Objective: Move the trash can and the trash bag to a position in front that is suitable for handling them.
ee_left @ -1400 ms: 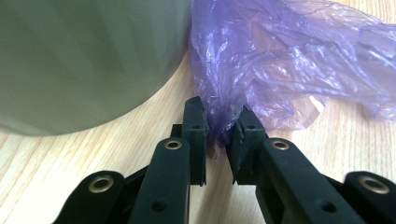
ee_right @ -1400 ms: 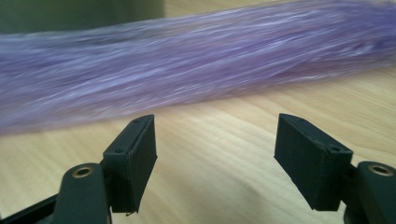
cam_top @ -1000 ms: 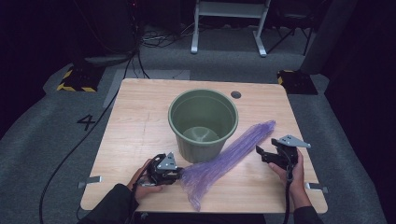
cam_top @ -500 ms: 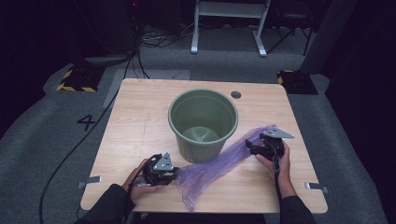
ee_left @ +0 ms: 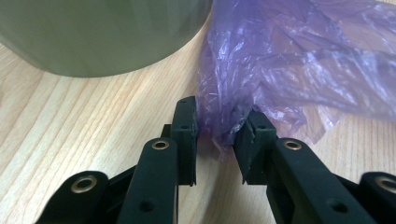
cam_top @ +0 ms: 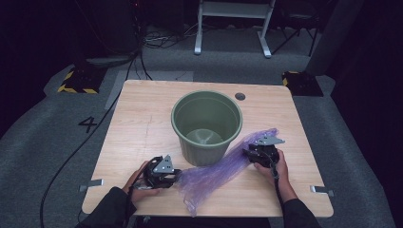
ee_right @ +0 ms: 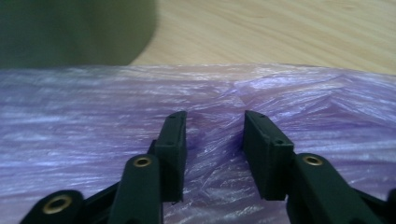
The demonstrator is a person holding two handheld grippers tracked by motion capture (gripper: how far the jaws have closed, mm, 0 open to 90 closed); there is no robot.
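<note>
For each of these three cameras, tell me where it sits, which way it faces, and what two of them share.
High view: above the person's side, looking forward and down on the wooden table; both forearms enter from the bottom.
Left gripper view: on the left hand-held gripper, looking along its jaws at bunched purple plastic bag between them.
Right gripper view: on the right hand-held gripper, jaws just closing, bag film between them.
Shared: both gripper views show the bag and the green bucket.
</note>
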